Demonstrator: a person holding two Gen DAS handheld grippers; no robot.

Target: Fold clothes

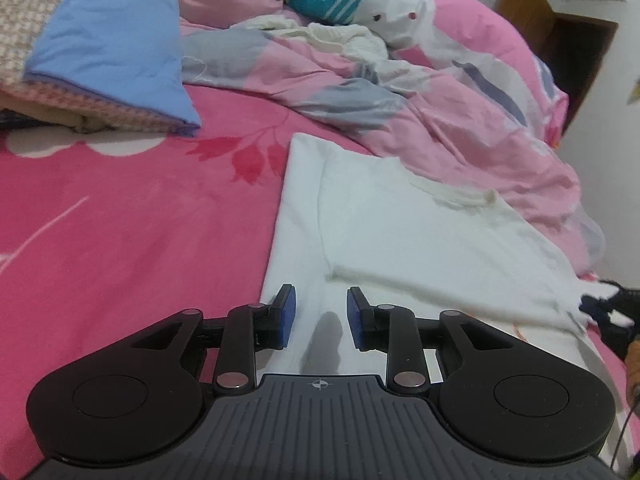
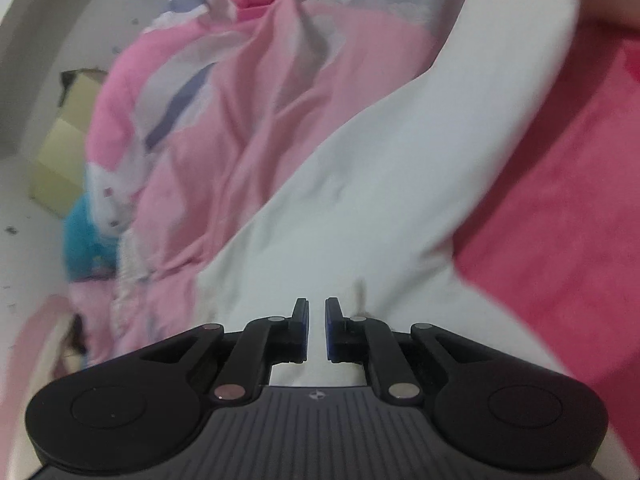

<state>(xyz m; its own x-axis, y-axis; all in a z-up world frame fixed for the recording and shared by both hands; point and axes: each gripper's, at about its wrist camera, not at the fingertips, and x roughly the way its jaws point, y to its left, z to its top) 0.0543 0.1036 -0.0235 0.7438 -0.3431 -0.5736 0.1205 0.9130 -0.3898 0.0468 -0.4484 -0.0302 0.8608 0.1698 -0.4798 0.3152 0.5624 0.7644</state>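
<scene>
Your left gripper (image 1: 321,312) hangs with its fingers apart and nothing between the blue pads; the white T-shirt (image 1: 400,232) lies flat on the pink bedsheet (image 1: 120,240) directly beneath and ahead of the fingertips. One sleeve is already folded inward, its hem running across just beyond the fingertips.

Your right gripper (image 2: 317,322) has its fingers drawn almost together, with only a narrow slit between the pads. Whether a thin layer of the shirt (image 2: 400,168) is pinched there cannot be told, as the view is blurred. White cloth spreads ahead of the fingertips; the crumpled pink quilt (image 2: 224,120) lies to their left.

Treat the shirt as light, soft and limp. It will sag, drag and wrinkle if lifted by one point. Take hold at a hem or folded edge, one gripper at each end of the same edge, and pinch both layers. Keep clear of the quilt so it does not snag.
</scene>
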